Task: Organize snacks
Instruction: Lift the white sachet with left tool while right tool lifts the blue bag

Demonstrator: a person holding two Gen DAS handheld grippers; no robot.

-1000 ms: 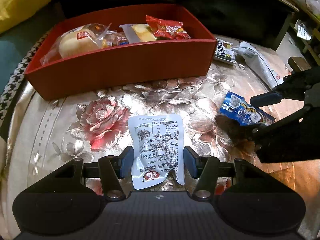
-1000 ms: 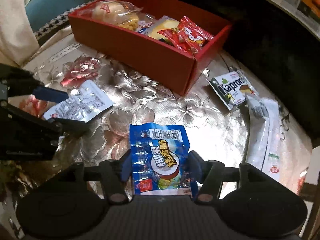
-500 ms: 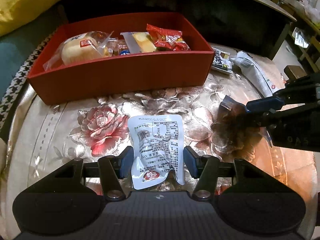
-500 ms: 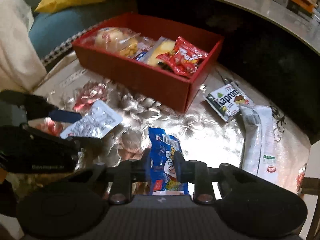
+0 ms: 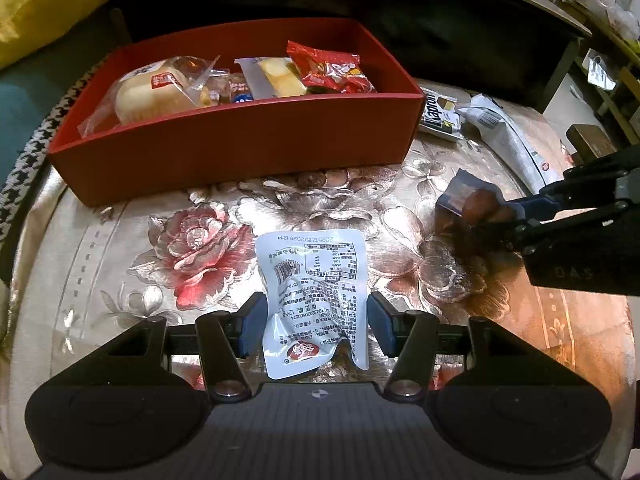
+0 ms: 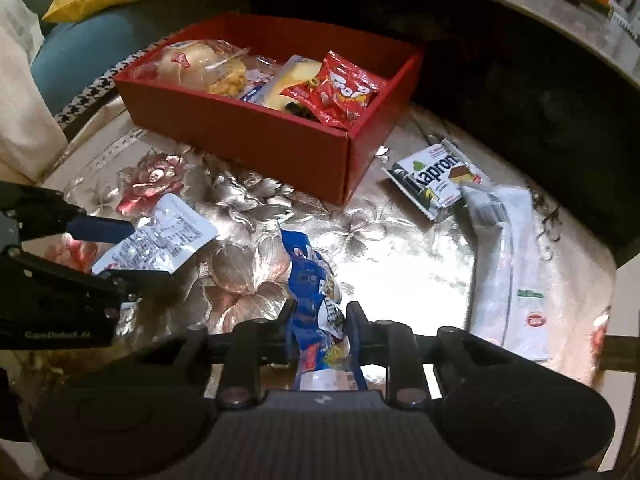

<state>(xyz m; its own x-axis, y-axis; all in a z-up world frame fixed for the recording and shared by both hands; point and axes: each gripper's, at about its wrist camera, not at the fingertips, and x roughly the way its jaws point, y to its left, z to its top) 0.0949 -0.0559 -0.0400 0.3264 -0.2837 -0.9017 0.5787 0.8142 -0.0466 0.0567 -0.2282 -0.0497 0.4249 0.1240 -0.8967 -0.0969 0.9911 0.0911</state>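
Floral tablecloth [image 5: 120,248]; right claw [image 6: 320,322] just closed, pinching blue packet [image 6: 310,276]; left claw [image 5: 314,318] open, straddling white packet [image 5: 316,288].

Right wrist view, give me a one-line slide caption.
Right gripper shut on a crumpled blue snack packet above the floral tablecloth, the red cardboard box of snacks beyond.

In the left wrist view the crumpled blue foil snack packet [image 5: 460,196] in the right tool [image 5: 496,216] is smeared by blur, print unreadable. The red cardboard box [image 5: 240,140] wall hides its snacks' lower halves.
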